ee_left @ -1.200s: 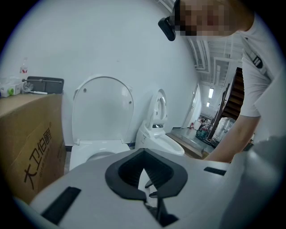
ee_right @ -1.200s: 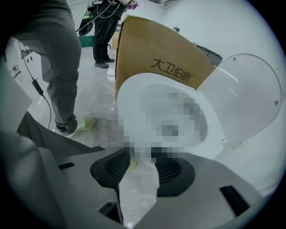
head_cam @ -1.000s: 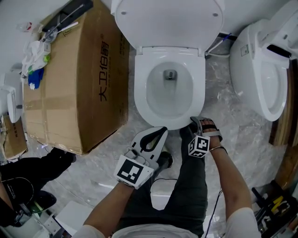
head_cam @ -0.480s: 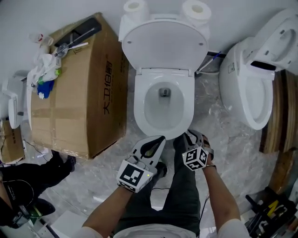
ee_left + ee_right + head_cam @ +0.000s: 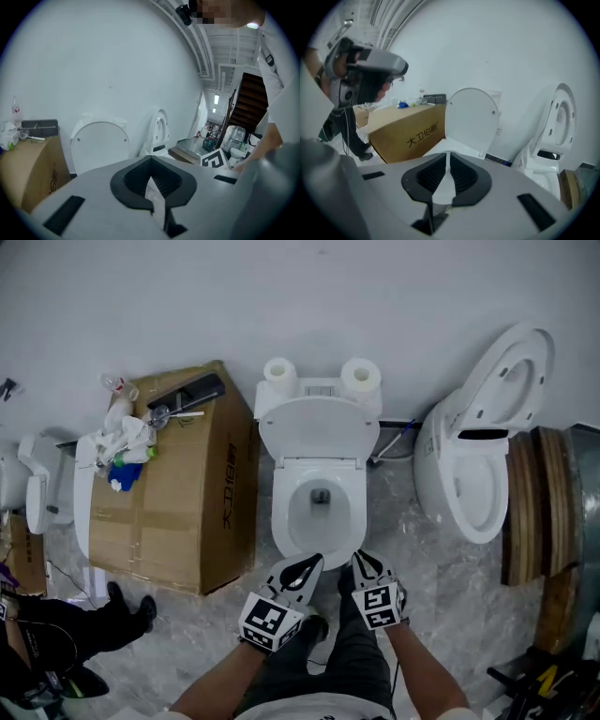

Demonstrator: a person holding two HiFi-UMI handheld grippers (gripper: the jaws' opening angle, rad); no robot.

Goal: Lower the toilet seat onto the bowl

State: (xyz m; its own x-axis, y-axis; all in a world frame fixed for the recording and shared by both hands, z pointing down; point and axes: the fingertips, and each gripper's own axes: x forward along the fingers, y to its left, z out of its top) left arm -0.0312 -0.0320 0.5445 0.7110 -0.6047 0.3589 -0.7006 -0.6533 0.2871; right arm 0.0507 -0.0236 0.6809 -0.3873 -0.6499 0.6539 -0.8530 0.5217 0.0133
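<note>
Marble floor (image 5: 422, 568): right gripper (image 5: 367, 566) backed off the toilet (image 5: 319, 427), empty jaws closing.

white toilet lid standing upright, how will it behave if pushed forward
The white toilet lid looks like rigid plastic, so it probably won't flex. Hinged at its base, it would likely swing forward and might slam onto the white seat ring.

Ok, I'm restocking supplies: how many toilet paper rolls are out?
2. One roll sits on the tank's left end, the other roll on its right end, behind the raised lid. The clutter on the cardboard box could hide more.
</note>
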